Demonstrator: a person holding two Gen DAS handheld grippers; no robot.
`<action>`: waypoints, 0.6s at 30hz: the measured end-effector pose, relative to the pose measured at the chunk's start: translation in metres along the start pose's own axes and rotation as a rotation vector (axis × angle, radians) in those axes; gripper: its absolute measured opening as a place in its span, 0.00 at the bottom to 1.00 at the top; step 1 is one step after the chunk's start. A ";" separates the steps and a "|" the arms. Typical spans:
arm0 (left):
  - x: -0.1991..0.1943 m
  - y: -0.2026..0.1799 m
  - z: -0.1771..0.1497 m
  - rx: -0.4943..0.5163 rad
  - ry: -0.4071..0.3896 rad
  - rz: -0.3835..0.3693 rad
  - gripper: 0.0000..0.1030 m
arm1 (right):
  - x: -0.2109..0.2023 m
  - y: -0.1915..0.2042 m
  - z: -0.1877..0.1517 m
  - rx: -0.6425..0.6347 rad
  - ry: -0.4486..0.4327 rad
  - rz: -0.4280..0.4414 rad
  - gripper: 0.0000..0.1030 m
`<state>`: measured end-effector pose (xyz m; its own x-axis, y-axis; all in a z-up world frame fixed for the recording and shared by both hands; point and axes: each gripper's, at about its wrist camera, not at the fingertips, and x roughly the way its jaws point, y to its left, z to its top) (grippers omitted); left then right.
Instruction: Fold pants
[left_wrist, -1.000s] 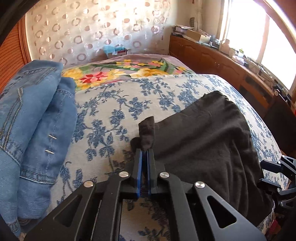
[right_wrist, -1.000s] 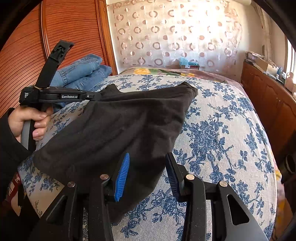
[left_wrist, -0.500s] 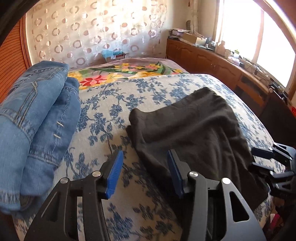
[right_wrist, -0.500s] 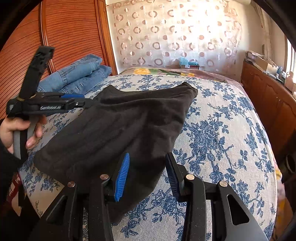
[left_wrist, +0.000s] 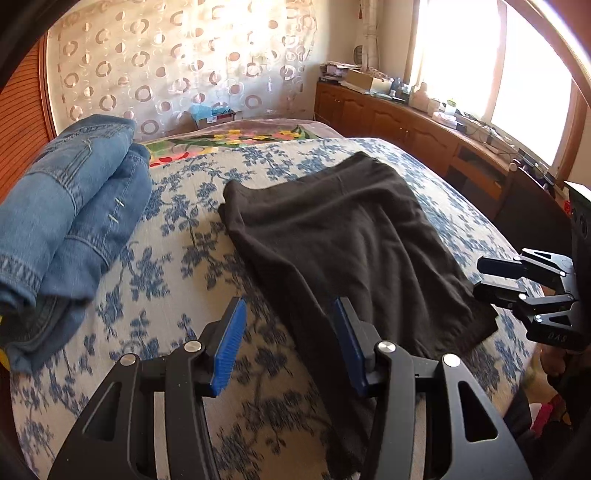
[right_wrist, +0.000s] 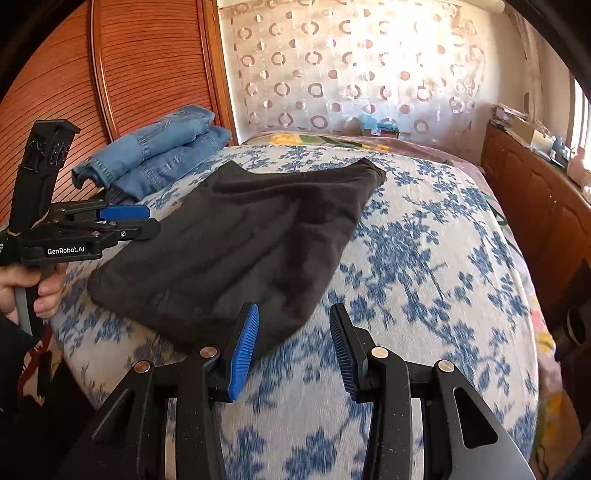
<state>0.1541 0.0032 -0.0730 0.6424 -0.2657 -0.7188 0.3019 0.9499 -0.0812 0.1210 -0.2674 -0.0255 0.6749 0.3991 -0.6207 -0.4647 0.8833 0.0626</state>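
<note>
The black pants (right_wrist: 236, 251) sit folded into a flat rectangle on the floral bedspread (right_wrist: 424, 258), near some stacked jeans (right_wrist: 155, 155). Left gripper (left_wrist: 288, 339) and right gripper (right_wrist: 293, 347) both gape, holding nothing. Probably one fold left, though layers are hard to count.

Saw a blue-flowered bedspread (left_wrist: 177, 266) spread beneath and ahead of the left claw (left_wrist: 289, 306). Noted a brighter flowered blanket (left_wrist: 221, 142) farther ahead, at the bed's far end. Found a ring-patterned curtain (left_wrist: 166, 62) straight ahead beyond that, with a small box (left_wrist: 214, 114) at its foot. Spotted a cluttered wooden cabinet (left_wrist: 399, 125) ahead to the right, under a sunlit window (left_wrist: 461, 55). Made out a ribbed wooden panel (right_wrist: 129, 74) up and left of the right claw (right_wrist: 294, 310).
</note>
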 end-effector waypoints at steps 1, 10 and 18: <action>-0.001 -0.001 -0.003 0.002 0.002 -0.001 0.49 | -0.004 0.001 -0.002 -0.001 0.000 0.000 0.41; -0.006 -0.008 -0.022 -0.015 0.012 -0.013 0.49 | -0.026 0.007 -0.017 -0.020 0.014 -0.001 0.41; -0.012 -0.006 -0.027 -0.027 0.003 -0.006 0.49 | -0.024 0.019 -0.016 -0.046 0.034 0.018 0.40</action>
<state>0.1256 0.0046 -0.0830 0.6385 -0.2706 -0.7204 0.2865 0.9525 -0.1038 0.0865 -0.2641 -0.0219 0.6469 0.4056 -0.6457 -0.5031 0.8634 0.0383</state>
